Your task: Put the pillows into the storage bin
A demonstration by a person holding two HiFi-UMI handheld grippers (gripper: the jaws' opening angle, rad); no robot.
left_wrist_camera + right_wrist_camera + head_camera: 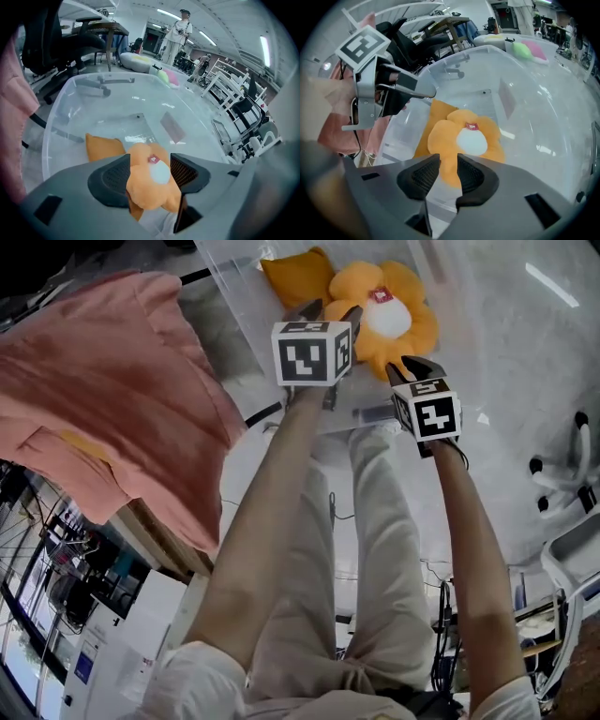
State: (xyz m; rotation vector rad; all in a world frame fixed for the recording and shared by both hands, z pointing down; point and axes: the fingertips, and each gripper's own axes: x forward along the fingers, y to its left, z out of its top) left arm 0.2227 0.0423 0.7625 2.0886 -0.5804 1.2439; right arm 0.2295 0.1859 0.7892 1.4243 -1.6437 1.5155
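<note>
An orange flower pillow with a white centre lies in the clear storage bin, partly on an orange square pillow. My left gripper hovers over the bin's near side. In the left gripper view its jaws stand apart, and the flower pillow shows between them, lower down in the bin. My right gripper hangs beside the flower pillow's near edge. Its jaws show a narrow gap with nothing pinched, above the flower pillow and the square pillow.
A pink cloth hangs at the left, close to the bin. The person's legs stand below the grippers. A white chair base is at the right. Green and pink cushions lie beyond the bin, office chairs behind it.
</note>
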